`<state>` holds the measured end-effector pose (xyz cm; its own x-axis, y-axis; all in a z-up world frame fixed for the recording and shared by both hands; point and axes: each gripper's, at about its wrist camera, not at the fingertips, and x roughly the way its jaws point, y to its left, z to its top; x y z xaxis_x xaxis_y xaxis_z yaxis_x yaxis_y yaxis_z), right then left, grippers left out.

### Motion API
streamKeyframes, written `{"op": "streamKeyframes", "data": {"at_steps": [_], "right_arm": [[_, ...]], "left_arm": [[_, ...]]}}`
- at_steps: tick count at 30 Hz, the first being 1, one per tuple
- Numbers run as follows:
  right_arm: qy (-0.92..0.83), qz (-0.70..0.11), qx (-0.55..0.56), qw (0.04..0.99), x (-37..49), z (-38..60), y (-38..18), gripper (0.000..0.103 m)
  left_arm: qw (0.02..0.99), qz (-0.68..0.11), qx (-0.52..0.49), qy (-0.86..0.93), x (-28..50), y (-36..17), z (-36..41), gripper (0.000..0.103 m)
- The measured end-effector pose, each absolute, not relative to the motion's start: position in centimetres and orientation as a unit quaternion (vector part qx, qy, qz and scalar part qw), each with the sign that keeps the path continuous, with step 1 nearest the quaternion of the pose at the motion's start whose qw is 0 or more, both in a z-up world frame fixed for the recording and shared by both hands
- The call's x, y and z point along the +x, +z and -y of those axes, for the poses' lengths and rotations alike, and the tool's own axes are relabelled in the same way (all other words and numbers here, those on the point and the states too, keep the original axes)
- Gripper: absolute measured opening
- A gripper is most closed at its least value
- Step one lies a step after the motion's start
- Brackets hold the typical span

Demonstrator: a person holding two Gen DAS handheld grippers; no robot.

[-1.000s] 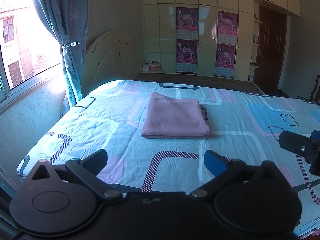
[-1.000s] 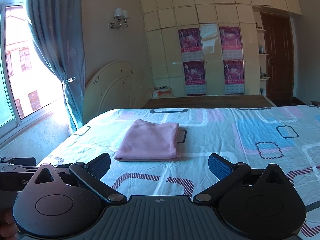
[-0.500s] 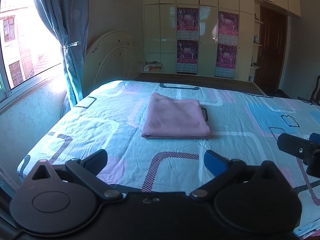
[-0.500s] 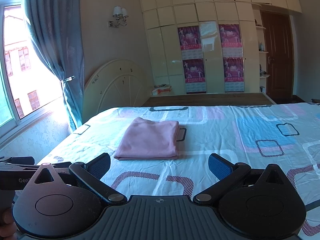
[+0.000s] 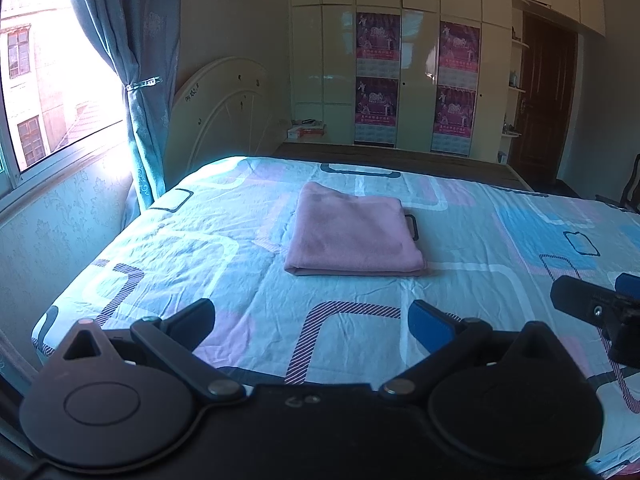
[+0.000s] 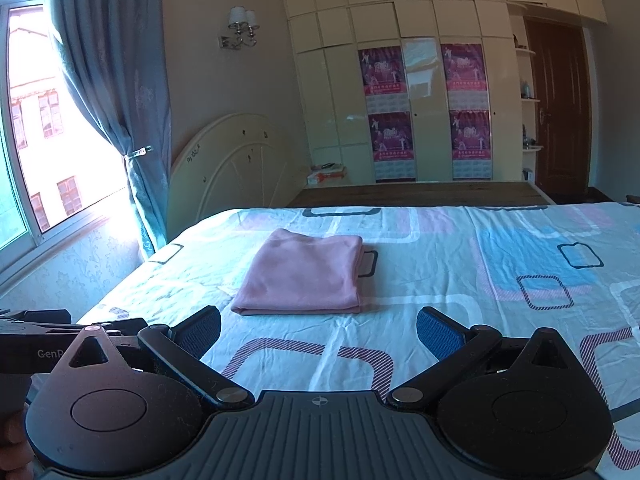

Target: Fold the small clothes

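Observation:
A pink garment (image 5: 352,232) (image 6: 306,276) lies folded into a neat flat rectangle in the middle of the bed (image 5: 208,248) (image 6: 440,264), on the patterned sheet. My left gripper (image 5: 312,318) hovers near the bed's front edge, well short of the garment, open with nothing between its fingers. My right gripper (image 6: 319,330) is likewise open and empty, held back from the garment's near edge. The right gripper's body (image 5: 596,312) shows at the right edge of the left wrist view; the left gripper's body (image 6: 48,332) shows at the far left of the right wrist view.
A cream headboard (image 5: 224,116) leans on the wall behind the bed. A window (image 5: 48,68) with a blue curtain (image 5: 132,72) is at the left. Wardrobe doors with posters (image 6: 424,112) stand at the back, a dark door (image 6: 560,112) at the right. A hand (image 6: 14,444) grips the left tool.
Almost nothing: both grippers have drifted slightly, staying open, and the folded pink garment has not moved.

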<state>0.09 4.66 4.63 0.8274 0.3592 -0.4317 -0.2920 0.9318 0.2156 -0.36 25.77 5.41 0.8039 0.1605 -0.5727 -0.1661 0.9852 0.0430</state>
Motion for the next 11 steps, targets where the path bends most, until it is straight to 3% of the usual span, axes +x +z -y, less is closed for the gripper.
{"op": "streamKeyframes", "data": {"at_steps": [8,11], "right_arm": [[0.162,-0.251,0.071,0.952,1.1,-4.6,3.9,0.103],[0.152,-0.262,0.072,0.950,2.0,-4.3,3.2,0.103]], "left_arm": [[0.952,-0.300,-0.017,0.062,0.9,4.3,-26.1,0.098],[0.945,-0.321,-0.024,0.054,2.9,3.2,-26.5,0.103]]}}
